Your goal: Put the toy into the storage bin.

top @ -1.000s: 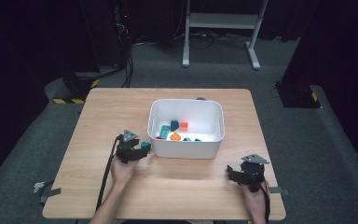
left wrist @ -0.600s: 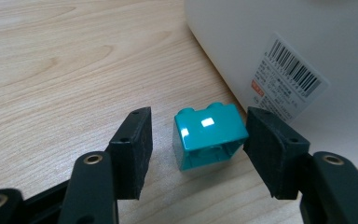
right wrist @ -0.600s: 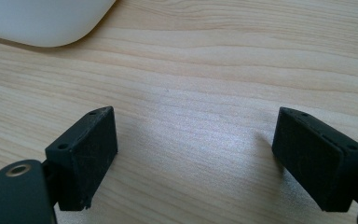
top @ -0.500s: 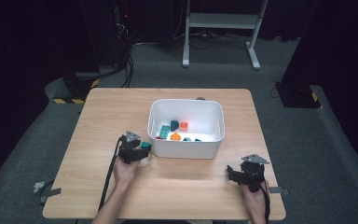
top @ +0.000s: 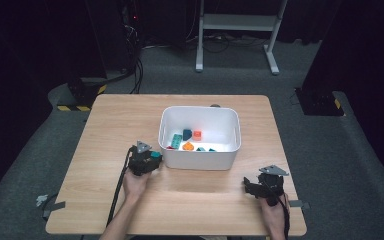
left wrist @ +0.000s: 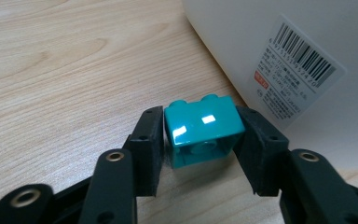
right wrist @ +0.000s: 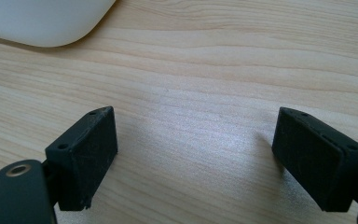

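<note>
A shiny teal brick sits on the wooden table, right beside the white bin's wall. My left gripper has just been closing its jaws, and both pads now press the brick's sides. From above, the left gripper and the teal brick are at the front left corner of the white bin. My right gripper rests near the table's front right. Seen from the right gripper view, the right gripper stands open over bare wood with nothing between its pads.
Inside the bin lie several small bricks, among them a green one, a blue one and an orange one. The bin's rounded corner is at the upper left of the right gripper view. A barcode label is stuck on the bin's wall.
Little differs in the high view. The left gripper stays at the bin's front left corner with the teal brick at its tip. The right hand has kept still.
</note>
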Demonstrator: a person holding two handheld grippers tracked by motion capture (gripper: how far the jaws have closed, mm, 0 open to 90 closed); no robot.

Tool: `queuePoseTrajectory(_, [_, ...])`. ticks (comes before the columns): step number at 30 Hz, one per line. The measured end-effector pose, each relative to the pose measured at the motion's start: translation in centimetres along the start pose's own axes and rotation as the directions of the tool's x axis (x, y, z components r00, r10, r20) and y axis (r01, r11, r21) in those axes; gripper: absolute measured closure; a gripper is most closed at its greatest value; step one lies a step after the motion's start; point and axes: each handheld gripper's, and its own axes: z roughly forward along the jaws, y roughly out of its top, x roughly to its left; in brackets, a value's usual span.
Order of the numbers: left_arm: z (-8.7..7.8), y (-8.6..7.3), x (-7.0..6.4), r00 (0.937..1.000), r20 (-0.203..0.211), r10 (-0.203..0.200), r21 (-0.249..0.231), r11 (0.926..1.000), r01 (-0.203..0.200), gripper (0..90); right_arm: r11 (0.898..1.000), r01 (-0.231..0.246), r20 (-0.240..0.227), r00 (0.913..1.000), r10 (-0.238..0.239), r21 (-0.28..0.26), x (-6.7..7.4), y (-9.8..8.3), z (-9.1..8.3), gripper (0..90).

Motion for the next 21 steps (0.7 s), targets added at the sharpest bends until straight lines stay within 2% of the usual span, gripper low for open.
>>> queuePoseTrajectory(21, [-0.67,0.13,-0.05,0.9995,0.012,0.030,0.001,0.9995,-0.030,58.2,1.000,0.000,0.000,1.0000,0.000,0.000,0.00,0.00,0.00,13.8])
